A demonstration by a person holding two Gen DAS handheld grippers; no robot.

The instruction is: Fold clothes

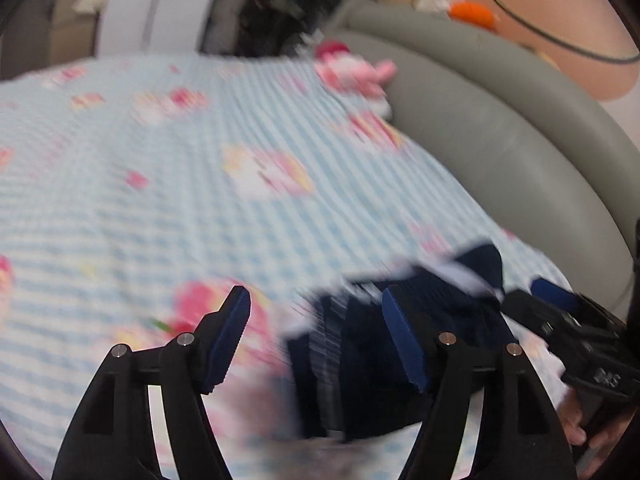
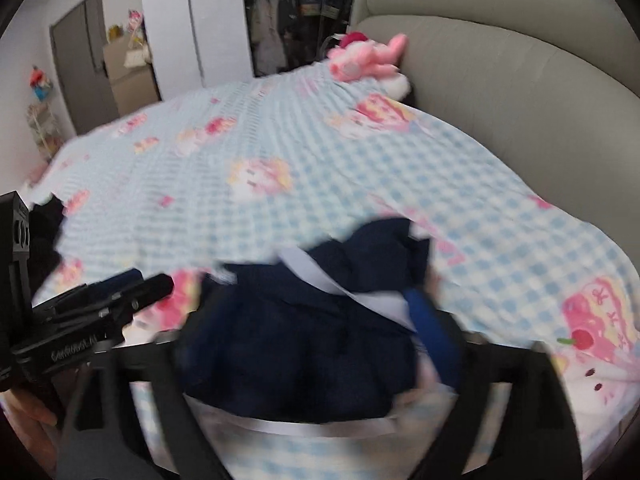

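A dark navy garment with white trim (image 1: 400,344) lies bunched on the blue checked bed sheet (image 1: 160,200). My left gripper (image 1: 316,340) is open just above the sheet, its right finger over the garment's left part. In the right wrist view the same garment (image 2: 304,336) fills the space between my right gripper's fingers (image 2: 320,344); one blue pad (image 2: 432,332) shows at its right, the other is hidden by cloth. The frame is blurred, so I cannot tell whether the right gripper grips the cloth. The right gripper also shows in the left wrist view (image 1: 560,320).
A grey padded headboard (image 2: 500,92) runs along the right side of the bed. A pink plush toy (image 2: 368,60) lies at the far end by the headboard. A dark open wardrobe (image 2: 288,16) stands beyond the bed.
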